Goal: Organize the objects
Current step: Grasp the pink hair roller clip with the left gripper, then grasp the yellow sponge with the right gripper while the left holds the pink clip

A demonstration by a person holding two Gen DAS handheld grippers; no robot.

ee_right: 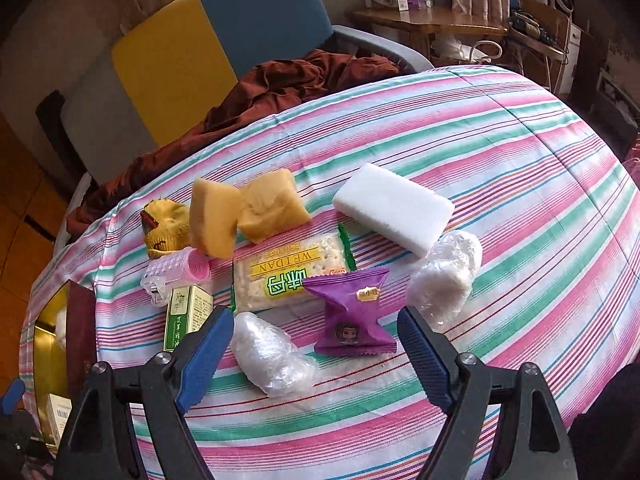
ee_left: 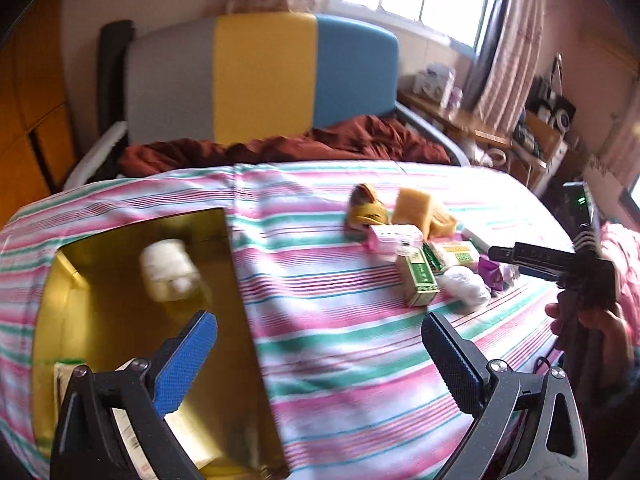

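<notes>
A bed (ee_right: 520, 168) covered in a pink, green and white striped sheet carries the things. Near its left edge a gold-lined box (ee_left: 132, 320) is sunk into the sheet; a white wrapped bundle (ee_left: 170, 270) is seen inside it, blurred, and a small carton at its near corner.

The left hand-held gripper (ee_left: 320, 360) is held with its blue-padded jaws wide apart and nothing between them, one finger over the box and the other over bare sheet.

The remaining objects are clustered toward the middle of the bed. A purple snack packet (ee_right: 350, 312) lies in front of the right hand-held gripper (ee_right: 316, 356), whose jaws are likewise spread apart and empty. Just beside the packet, toward the left finger, a clear-wrapped white lump (ee_right: 268, 354) is found; two more wrapped lumps (ee_right: 444, 276) lie to the right, touching each other. A cracker packet (ee_right: 288, 276) sits behind the purple one, with a green carton (ee_right: 188, 316) and a pink hair roller (ee_right: 176, 274) to its left. Farther back, two yellow sponges (ee_right: 244, 212), a yellow knitted toy (ee_right: 166, 224) and a white foam block (ee_right: 394, 208) are set. A rumpled dark red blanket (ee_right: 280, 84) is bunched at the head of the bed.
</notes>
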